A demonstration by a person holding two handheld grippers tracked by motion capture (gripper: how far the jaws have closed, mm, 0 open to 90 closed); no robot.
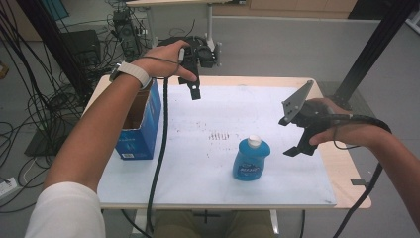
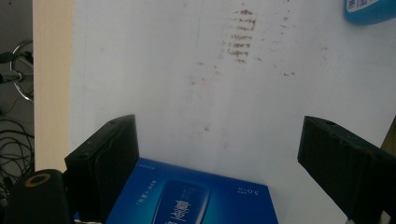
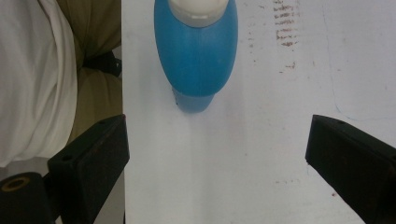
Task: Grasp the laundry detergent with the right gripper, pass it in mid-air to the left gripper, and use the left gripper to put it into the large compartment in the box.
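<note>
both grippers' jaws wide, empty

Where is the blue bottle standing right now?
In the high view the blue bottle stands upright on the white mat, near its front edge and right of centre, between the blue box and the open right gripper, untouched.

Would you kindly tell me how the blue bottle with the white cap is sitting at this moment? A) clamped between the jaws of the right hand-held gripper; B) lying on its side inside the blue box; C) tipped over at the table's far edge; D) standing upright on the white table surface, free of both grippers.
D: the blue bottle stands upright on the white table surface, with the right hand-held gripper open beside it, apart.
</note>
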